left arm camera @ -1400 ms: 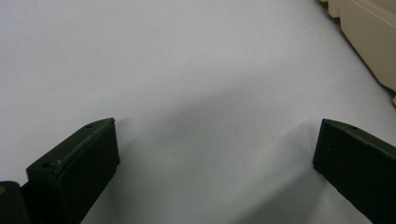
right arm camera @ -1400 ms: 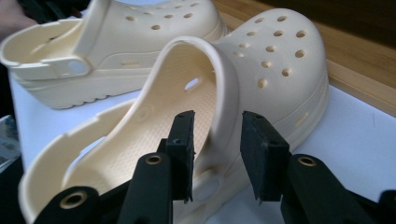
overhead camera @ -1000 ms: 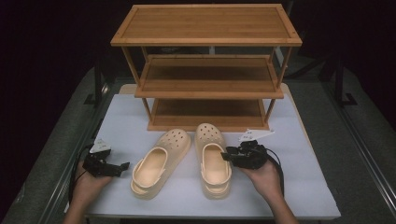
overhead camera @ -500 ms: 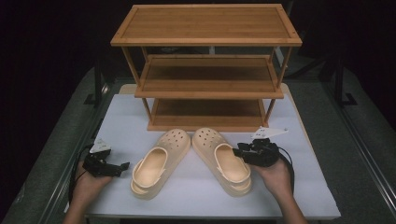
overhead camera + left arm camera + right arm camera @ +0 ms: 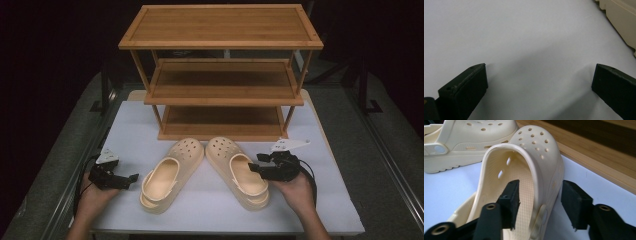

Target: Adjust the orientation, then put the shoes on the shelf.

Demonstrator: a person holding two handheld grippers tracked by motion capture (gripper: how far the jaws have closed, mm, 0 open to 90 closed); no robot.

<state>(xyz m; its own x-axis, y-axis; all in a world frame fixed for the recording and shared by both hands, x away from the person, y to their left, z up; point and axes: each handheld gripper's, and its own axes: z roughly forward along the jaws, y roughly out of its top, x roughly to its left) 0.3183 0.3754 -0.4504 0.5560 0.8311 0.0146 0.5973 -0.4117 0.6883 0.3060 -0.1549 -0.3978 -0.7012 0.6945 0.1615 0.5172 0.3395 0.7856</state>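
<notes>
Since the earlier frame the right clog [image 5: 238, 171] has swung (toe toward the rack [image 5: 221, 75], heel angled out to the right), lying just before the rack on the bench [image 5: 330, 210]. Right hand-held gripper [image 5: 539, 202] has just been opening, jaws straddling the clog's side wall without pressing. Left hand-held gripper [image 5: 131, 178] is spread, empty, beside the left clog [image 5: 170, 172].

Left gripper [image 5: 131, 177] gaping; right gripper [image 5: 253, 169] fingers just opening — apparently loose.

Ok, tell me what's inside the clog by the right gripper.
One jaw of the right gripper reaches inside the right clog, the other stands outside its wall, pads apart from it. The textured footbed shows; the toe cavity is hidden under the holed top.
</notes>
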